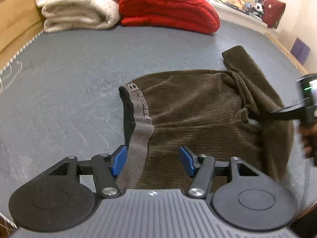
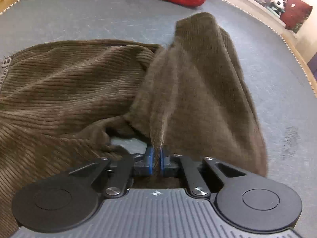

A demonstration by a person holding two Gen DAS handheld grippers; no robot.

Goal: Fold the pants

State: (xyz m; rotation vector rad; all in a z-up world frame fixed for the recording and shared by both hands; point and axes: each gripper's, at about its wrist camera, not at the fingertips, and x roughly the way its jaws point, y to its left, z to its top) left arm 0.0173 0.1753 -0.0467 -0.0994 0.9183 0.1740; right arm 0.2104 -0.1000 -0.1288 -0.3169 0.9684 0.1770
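Note:
Brown corduroy pants (image 1: 198,109) lie folded on the grey table top, their grey elastic waistband (image 1: 139,130) turned toward the left. My left gripper (image 1: 152,160) hovers open over the waistband edge, whose strip lies by its left blue pad without being pinched. In the right wrist view, my right gripper (image 2: 156,158) is shut on a pinched fold of the pants leg (image 2: 198,79), which rises in a blurred ridge from its blue pads. The right gripper's fingers (image 1: 281,113) also show at the right edge of the left wrist view, reaching into the cloth.
A folded cream blanket (image 1: 79,6) and a folded red blanket (image 1: 168,8) sit at the table's far edge. Stuffed toys (image 1: 241,0) and a red cushion (image 1: 274,11) lie beyond the table at the back right. A stitched border (image 1: 267,35) rims the grey surface.

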